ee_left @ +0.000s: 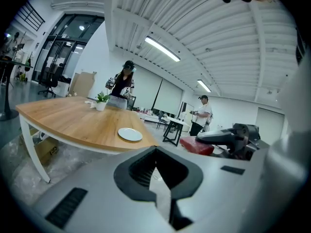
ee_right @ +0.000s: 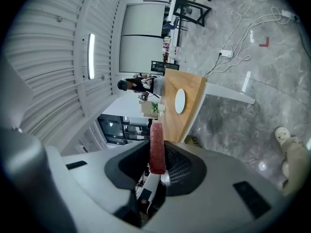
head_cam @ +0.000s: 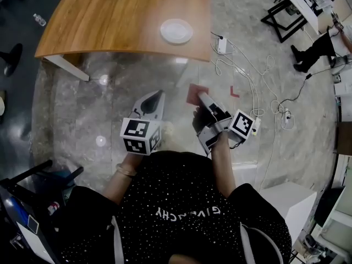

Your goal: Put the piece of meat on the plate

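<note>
While right fingers (ee_right: pixel 181 167) pinch meat (ee_right: pixel 156 148), GIVENCHY shirt (head_cam: pixel 184 199)

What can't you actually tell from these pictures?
- Head view: part of the piece of meat is hidden behind the right gripper.
- Head view: the far end of the table is cut off by the top edge.
- Left gripper view: things beside the plant are too small to name.
</note>
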